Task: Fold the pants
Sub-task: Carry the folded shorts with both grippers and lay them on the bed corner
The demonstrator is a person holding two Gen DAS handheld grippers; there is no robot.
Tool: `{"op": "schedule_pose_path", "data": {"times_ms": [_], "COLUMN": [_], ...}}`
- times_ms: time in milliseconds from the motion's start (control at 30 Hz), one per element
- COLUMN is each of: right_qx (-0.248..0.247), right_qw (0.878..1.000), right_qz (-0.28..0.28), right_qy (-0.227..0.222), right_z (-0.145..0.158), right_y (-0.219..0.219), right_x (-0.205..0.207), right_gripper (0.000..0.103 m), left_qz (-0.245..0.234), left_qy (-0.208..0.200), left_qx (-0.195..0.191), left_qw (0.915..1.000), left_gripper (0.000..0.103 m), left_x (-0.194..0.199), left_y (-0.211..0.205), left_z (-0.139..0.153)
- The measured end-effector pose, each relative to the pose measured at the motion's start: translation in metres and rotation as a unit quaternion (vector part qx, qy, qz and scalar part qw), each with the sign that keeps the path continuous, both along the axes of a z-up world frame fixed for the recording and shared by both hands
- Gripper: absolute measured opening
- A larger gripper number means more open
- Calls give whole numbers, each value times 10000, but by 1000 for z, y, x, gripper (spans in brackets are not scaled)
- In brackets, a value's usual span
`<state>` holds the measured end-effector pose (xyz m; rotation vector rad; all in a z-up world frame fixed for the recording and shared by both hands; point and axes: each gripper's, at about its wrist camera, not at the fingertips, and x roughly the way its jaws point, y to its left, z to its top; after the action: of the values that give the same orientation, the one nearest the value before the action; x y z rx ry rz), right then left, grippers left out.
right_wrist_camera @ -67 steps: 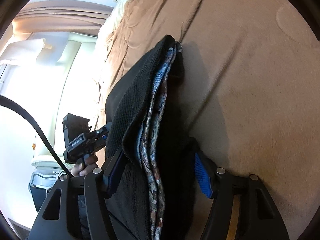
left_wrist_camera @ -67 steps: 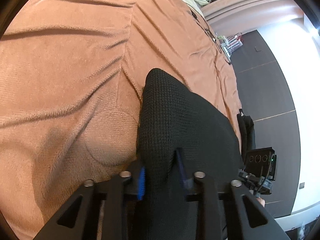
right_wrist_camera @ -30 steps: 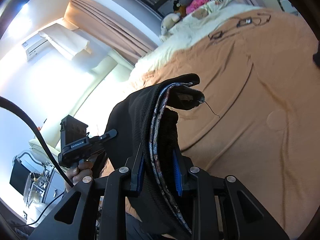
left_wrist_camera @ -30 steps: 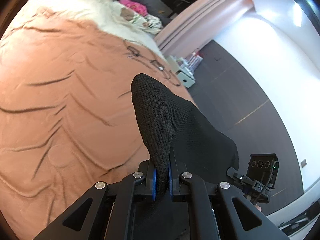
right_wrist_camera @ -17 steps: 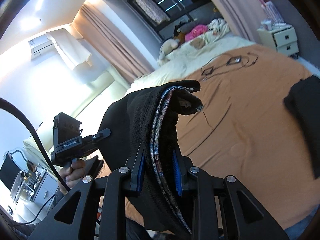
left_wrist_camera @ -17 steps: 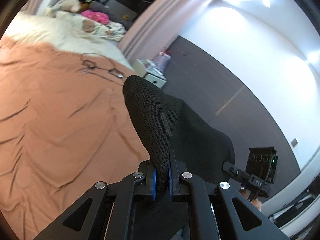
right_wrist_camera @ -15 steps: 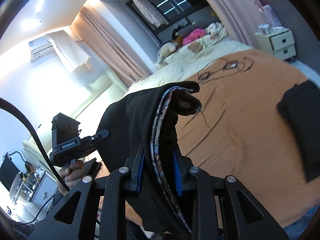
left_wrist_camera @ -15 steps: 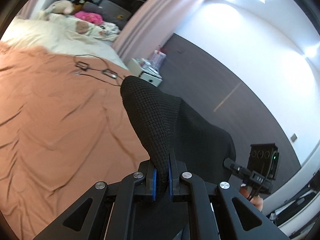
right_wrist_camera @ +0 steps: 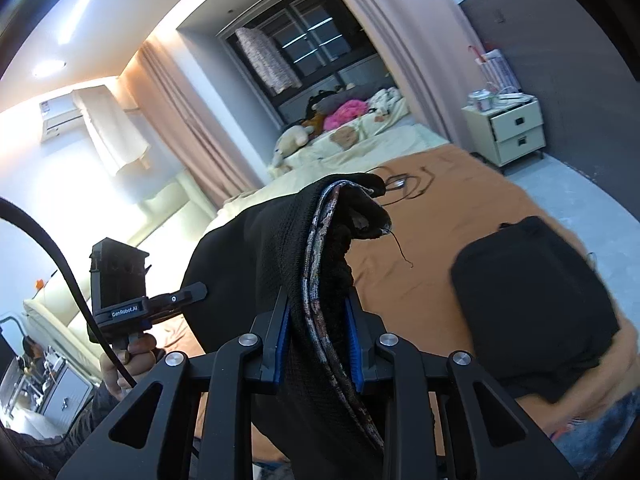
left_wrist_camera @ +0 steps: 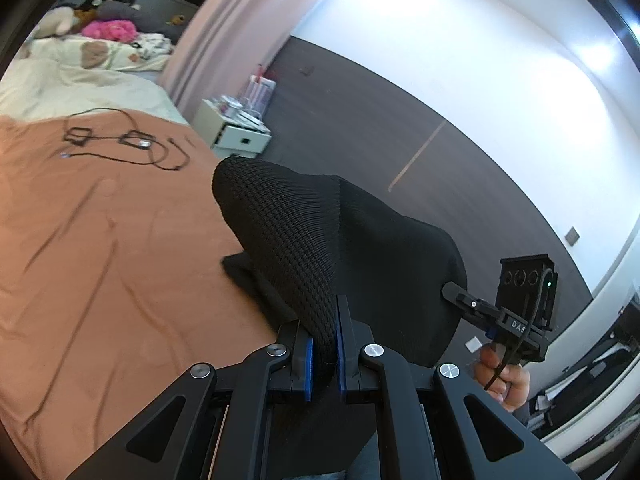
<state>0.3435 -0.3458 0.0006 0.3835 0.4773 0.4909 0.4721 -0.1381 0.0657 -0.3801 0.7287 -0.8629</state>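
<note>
Pants hang clamped in both the left claw and right claw.

"GenRobot.AI" on the left tongs, partial "DAS" on the right tongs

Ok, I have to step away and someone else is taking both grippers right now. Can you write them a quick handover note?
Left gripper: shut on a black knit fold of the pants.
Right gripper: shut on a thicker bunch of the pants, patterned inner band showing.
Pants hang in the air between the two grippers, above the near edge of the orange bedspread.
Another black garment lies folded on the bed to the right.
Done: pants gripped at two points and off the bed.
Left: lay them flat on the bedspread and fold them.
</note>
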Motion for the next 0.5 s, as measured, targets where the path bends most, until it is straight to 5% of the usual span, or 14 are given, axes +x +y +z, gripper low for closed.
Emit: {"op": "schedule_pose_path", "data": {"times_ms": [500], "right_qx": [-124], "right_qw": [9983], "right_qz": [-572], "right_qy": [40], "right_z": [11], "right_y": [-42], "right_x": [-38], "right_gripper": [21], "left_qz": [-670], "left_qy": [71], "left_qx": [-12], "left_qw": [9977], "left_gripper": [9], "left_x": [31], "left_y": [-113], "left_z": [-15]}}
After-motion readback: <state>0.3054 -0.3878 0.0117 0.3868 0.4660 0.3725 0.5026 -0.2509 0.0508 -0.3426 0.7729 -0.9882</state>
